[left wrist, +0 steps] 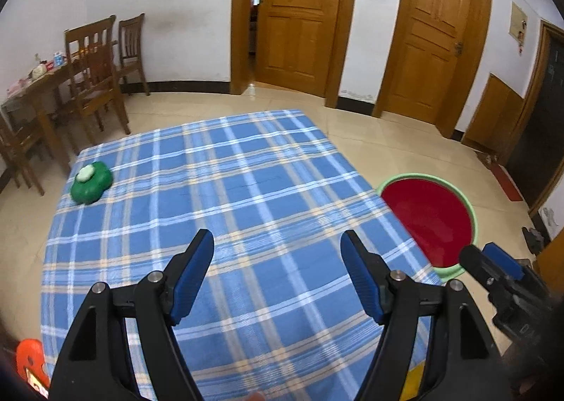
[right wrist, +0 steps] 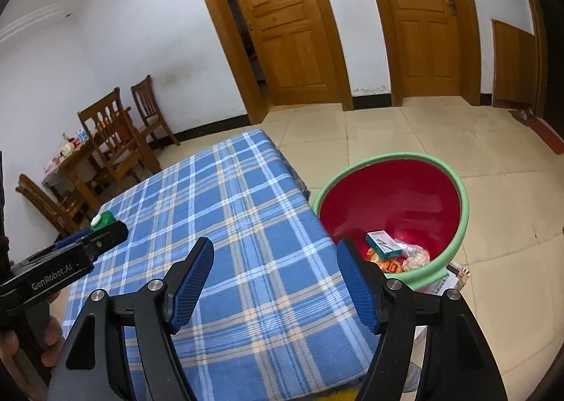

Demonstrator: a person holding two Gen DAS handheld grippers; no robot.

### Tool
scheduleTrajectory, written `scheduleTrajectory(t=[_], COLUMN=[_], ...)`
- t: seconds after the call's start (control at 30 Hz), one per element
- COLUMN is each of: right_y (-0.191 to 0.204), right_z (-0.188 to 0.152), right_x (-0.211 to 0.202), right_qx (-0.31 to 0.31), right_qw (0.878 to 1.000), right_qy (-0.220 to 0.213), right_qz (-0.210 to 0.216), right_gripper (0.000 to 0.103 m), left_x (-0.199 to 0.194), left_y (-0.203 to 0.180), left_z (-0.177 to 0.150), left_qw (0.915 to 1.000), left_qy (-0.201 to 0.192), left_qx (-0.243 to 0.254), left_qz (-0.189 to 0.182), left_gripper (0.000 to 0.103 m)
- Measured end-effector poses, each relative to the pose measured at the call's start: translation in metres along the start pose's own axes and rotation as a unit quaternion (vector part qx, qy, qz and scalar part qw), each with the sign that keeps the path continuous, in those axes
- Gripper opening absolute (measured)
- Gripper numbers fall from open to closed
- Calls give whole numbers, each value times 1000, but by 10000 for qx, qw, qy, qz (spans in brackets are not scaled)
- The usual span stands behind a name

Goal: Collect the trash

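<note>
A table under a blue plaid cloth (left wrist: 225, 210) (right wrist: 225, 224) fills both views. On its far left corner sits a green lumpy object with a white top (left wrist: 91, 182) (right wrist: 102, 218). Beside the table's right edge stands a red basin with a green rim (left wrist: 433, 214) (right wrist: 465, 196); it holds a small teal and white box (right wrist: 382, 242) and crumpled wrappers (right wrist: 405, 258). My left gripper (left wrist: 276, 245) hovers open over the cloth, nothing between its fingers. My right gripper (right wrist: 275, 253) is open above the table's right edge, nothing between its fingers.
Wooden chairs (left wrist: 98, 80) and a cluttered wooden table (left wrist: 38, 83) stand at the far left wall. Two wooden doors (left wrist: 299, 13) lie beyond on a tiled floor (left wrist: 405, 143). An orange object (left wrist: 31, 362) shows at the lower left. Paper packaging (right wrist: 454, 277) lies beside the basin.
</note>
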State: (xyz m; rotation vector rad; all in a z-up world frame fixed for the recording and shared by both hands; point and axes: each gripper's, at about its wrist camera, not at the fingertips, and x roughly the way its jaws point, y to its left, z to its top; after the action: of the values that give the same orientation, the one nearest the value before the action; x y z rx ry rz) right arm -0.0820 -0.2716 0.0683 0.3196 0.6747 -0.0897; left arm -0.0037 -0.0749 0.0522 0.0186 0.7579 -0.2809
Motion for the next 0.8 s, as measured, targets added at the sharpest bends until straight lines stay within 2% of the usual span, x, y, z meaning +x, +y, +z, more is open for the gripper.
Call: scheduleTrajectory(t=[0.27, 0.6, 0.8], right_y=[14, 25, 26], right_z=[-9, -18, -19], right_x=[2, 5, 7], right_qx=[-146, -271, -279], right_qw=[9999, 9996, 9995], right_qy=[38, 120, 160], right_qz=[-12, 20, 12], right_gripper=[74, 74, 74], left_x=[-7, -12, -10], left_y=[19, 31, 36], left_z=[-16, -22, -24], left_qw=[9996, 9985, 9983], left_qy=[39, -92, -69], left_qx=[-238, -409, -495], left_qz=[168, 347, 305], left_gripper=[74, 74, 74])
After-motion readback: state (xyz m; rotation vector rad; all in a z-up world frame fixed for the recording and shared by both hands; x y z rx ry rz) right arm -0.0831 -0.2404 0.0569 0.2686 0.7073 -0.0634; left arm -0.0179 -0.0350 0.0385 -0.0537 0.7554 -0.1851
